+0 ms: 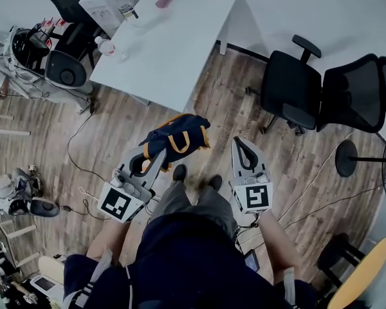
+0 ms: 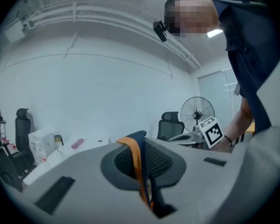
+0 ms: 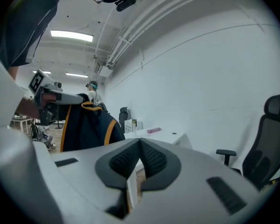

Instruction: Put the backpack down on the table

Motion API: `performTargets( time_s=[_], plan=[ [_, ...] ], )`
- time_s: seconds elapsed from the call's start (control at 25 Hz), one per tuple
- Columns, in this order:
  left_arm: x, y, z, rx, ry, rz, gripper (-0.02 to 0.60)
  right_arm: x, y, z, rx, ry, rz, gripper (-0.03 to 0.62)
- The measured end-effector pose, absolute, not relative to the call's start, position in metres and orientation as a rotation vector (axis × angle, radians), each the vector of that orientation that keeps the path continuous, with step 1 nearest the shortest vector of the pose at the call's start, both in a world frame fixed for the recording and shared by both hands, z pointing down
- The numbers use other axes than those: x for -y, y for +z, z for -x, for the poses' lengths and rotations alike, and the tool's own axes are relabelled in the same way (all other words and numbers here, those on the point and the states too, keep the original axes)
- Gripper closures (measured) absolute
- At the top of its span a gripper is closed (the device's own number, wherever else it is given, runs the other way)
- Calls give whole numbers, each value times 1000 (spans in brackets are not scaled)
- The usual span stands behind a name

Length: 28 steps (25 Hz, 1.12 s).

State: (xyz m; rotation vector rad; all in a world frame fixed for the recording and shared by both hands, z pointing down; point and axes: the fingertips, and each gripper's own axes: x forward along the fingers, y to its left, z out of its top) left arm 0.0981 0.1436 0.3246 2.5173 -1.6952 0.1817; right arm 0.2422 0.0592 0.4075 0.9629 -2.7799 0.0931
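Left gripper (image 1: 156, 158) clamped on the backpack's (image 1: 179, 136) orange strap (image 2: 135, 164), pack hanging short of the white table (image 1: 174, 40); right gripper (image 1: 244, 141) jaws together, empty.

In the left gripper view, the left claw (image 2: 138, 149) hides the backpack (image 2: 136, 135) except its pinched strap (image 2: 136, 164).

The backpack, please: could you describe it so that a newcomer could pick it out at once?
Start at the white table in the head view. Just short of its near corner, over the wooden floor, the backpack hangs from the left tongs. It alone is navy with orange trim.
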Motion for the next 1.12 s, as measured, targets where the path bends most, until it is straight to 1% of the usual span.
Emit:
performTargets(
  time_s=[0.32,0.56,0.8,1.12],
  plan=[
    [-119,227,-74,1844,140,-2640,569,-44,385,-240,2824,39,-913,592],
    [-94,201,-27,1851,98,-2682,569,-36,353,-214,2851,-11,-954,592],
    [-57,184,9,1673,53,-2846,569,-8,315,-161,2866,-85,-1106,592],
    [-6,183,61,1368,37,-2962,569,43,302,-94,2764,-80,-1346,592]
  ],
)
